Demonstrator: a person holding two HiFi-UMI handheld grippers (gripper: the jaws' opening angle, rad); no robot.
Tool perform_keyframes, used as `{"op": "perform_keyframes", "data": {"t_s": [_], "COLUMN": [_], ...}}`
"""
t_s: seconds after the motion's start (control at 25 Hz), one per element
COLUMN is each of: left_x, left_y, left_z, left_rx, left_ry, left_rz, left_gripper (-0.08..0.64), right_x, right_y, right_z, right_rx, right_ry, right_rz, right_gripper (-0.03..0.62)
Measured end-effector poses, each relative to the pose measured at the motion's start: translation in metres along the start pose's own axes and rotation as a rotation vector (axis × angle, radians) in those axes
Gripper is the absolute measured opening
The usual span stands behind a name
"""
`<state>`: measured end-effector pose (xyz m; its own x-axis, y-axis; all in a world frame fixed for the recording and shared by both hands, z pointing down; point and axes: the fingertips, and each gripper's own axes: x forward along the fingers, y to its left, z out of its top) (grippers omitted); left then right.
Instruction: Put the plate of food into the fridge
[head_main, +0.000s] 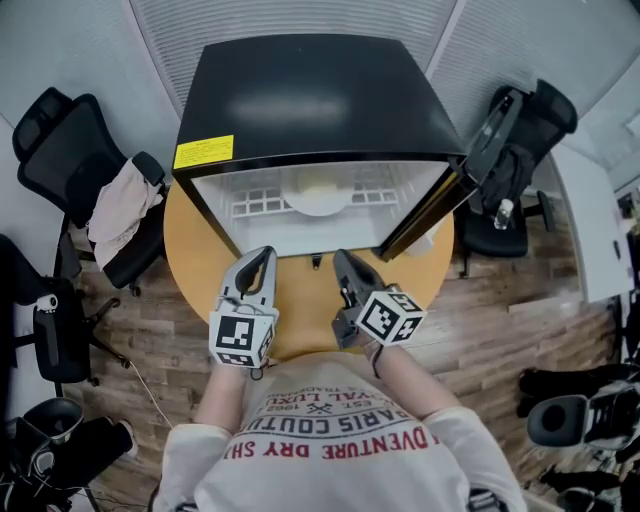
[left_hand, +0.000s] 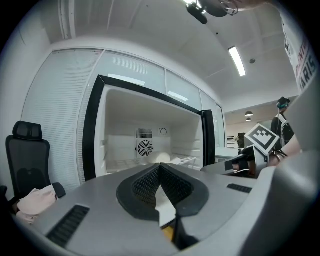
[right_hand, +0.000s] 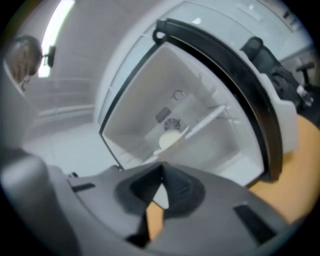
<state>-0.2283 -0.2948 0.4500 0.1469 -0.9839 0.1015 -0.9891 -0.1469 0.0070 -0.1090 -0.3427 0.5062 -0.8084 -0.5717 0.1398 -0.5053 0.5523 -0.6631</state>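
Plate (head_main: 318, 197) on shelf (head_main: 255, 203) inside open fridge (head_main: 300, 90); door (head_main: 425, 210) swung wide. Left gripper (head_main: 264, 258), right gripper (head_main: 346, 264) over table (head_main: 300, 320) before fridge, both claws pinched together, empty.

The black fridge (head_main: 310, 95) has a white inside and yellow sticker (head_main: 203, 151); the table (head_main: 305, 305) is orange, the plate (head_main: 318, 200) white.

shirt (head_main: 340, 440): "PARIS COUTU…", "…DVENTURE DRY SH…", upside down | yellow label (head_main: 203, 152), fridge (head_main: 310, 95) top front-left corner: print unreadable
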Motion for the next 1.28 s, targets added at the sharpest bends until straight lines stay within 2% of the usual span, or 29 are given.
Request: {"op": "perform_keyframes", "data": {"t_s": [0.12, 0.2, 0.4, 0.56, 1.28], "left_x": [-0.003, -0.003, -0.004, -0.003, 0.007], "left_y": [-0.001, -0.001, -0.001, 0.002, -0.009], "left_z": [-0.003, -0.004, -0.004, -0.002, 0.007], "left_rx": [-0.001, -0.001, -0.001, -0.002, 0.008], "left_ry": [0.007, 0.007, 0.007, 0.005, -0.007], "left_rz": [-0.005, -0.006, -0.010, -0.002, 0.004], "left_gripper": [0.030, 0.031, 0.030, 0.031, 0.031], "right_x": [-0.004, -0.007, -0.014, -0.016, -0.016], "right_y": [0.013, 0.020, 0.027, 0.031, 0.037], "right_z": [0.005, 0.009, 0.021, 0.034, 0.044], "right_rx": [-0.264, -0.399, -0.563, -0.630, -0.676], "right_ry": [-0.011, -0.018, -0.040, -0.057, -0.044], "right_rz": [0.004, 0.005, -0.001, -0.006, 0.035], "right_gripper": [0.029, 0.029, 0.028, 0.028, 0.028]}}
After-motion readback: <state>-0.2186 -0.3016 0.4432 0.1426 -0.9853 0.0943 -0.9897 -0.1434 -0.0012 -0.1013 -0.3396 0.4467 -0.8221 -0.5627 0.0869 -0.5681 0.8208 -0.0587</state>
